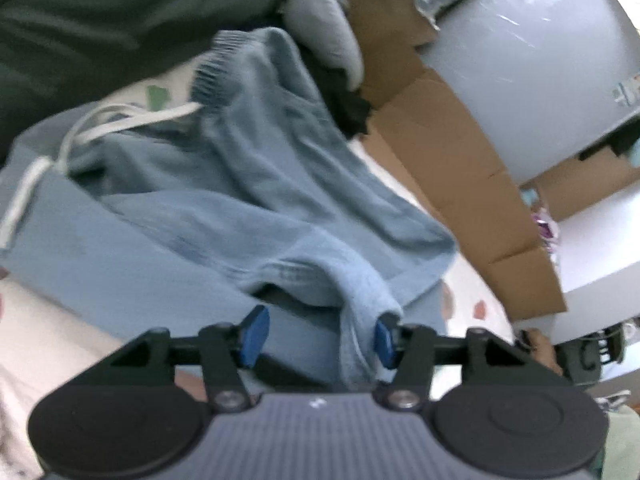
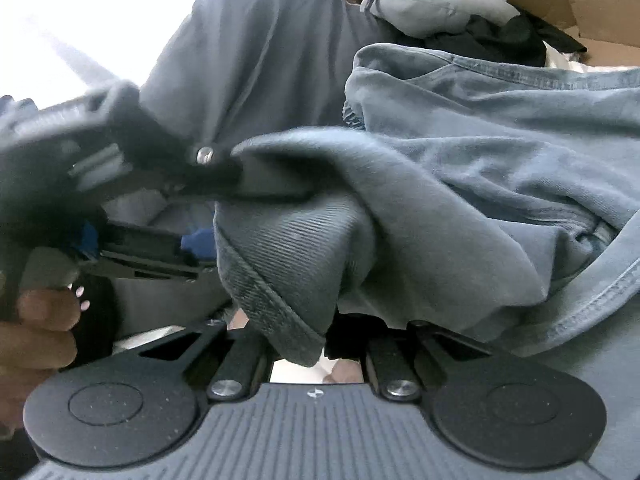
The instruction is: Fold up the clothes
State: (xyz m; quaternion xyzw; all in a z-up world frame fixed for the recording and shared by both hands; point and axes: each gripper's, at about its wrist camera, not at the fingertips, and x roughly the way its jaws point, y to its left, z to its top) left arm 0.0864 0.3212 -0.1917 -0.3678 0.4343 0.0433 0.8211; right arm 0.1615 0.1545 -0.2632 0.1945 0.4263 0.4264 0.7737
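While the left gripper spread its fingers around a light-blue cotton hoodie, the right gripper's fingers stayed hidden, state unclear.

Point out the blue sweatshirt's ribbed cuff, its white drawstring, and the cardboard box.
ribbed cuff (image 1: 214, 68): left wrist view, middle of the ribbing.
white drawstring (image 1: 132, 120): left wrist view, on the looped cord.
cardboard box (image 1: 460, 160): left wrist view, on its flattened side panel.

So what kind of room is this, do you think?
Probably a bedroom at home: the blue sweatshirt lies on a printed bedsheet, with a cardboard box of clothes and a white cabinet beside it.
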